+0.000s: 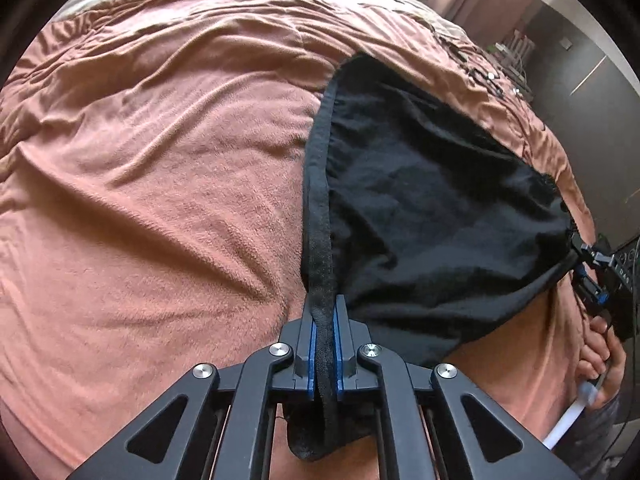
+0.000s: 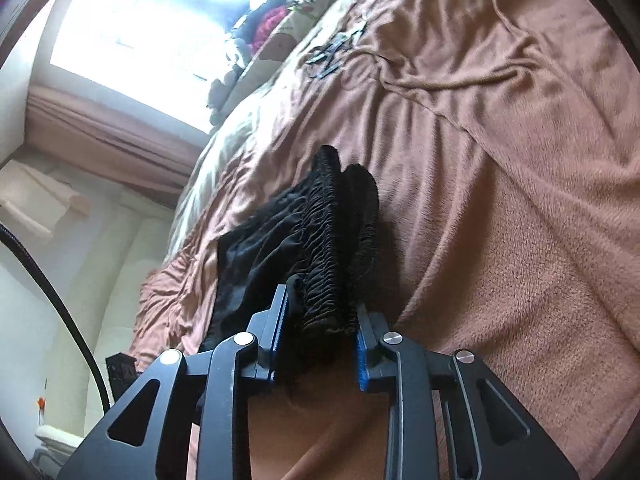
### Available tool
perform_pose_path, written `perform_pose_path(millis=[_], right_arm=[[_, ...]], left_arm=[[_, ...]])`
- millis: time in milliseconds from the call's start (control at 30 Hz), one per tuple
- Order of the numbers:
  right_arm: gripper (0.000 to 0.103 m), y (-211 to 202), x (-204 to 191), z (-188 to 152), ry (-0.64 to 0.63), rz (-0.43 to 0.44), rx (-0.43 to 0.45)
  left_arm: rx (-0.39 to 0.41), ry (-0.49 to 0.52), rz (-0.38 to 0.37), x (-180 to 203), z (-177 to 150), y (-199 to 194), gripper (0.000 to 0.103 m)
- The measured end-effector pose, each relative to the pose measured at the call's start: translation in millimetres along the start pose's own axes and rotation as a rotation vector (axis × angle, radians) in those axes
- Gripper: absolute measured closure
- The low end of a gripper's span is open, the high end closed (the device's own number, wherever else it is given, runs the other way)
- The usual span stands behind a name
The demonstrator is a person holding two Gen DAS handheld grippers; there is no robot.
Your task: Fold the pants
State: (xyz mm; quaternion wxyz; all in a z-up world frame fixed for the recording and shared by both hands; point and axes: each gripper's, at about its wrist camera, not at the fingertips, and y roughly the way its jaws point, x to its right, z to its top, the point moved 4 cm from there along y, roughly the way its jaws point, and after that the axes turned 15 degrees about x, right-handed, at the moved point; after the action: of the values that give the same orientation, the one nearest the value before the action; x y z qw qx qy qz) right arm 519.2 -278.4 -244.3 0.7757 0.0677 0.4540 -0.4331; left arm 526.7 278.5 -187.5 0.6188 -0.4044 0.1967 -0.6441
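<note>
item one: my left gripper [image 1: 324,320], jaws pinched tight on the hem band of the black pants [image 1: 420,208]. item two: the pants, spread over the pink blanket [image 1: 160,200] between my two tools. item three: my right gripper [image 2: 322,320], jaws narrowed around the bunched elastic waistband [image 2: 328,248].

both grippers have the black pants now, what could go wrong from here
The left gripper pinches only a thin hem strip of the pants, so that edge may slip out when lifted. The right gripper holds a thick bunch of gathered waistband; layers could shift and the fold come out uneven. The fuzzy blanket is wrinkled and may drag on the cloth, leaving creases in the fold.
</note>
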Motion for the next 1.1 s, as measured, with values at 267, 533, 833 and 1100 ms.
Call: perform_pose_path(millis=[267,533,833,1100], right_arm=[[0.079,-8,-2,-9,-0.027,0.011,-0.028],[0.079,-28,-11,-17,-0.049,0.010,-0.078],[0.079,-49,-22,-24,-0.141,0.001,-0.172],[0.079,-74,-35,-22,-0.208,0.012,-0.218]], left_arm=[[0.001,0.006,0.016,7,-4,-35,0.097],[-0.012,-0.037,0.024,13,-32,-66,0.097],[0.011,-0.124,0.001,9,-74,-116,0.097],[0.022,-0.188,-0.021,11,-115,-151,0.097]])
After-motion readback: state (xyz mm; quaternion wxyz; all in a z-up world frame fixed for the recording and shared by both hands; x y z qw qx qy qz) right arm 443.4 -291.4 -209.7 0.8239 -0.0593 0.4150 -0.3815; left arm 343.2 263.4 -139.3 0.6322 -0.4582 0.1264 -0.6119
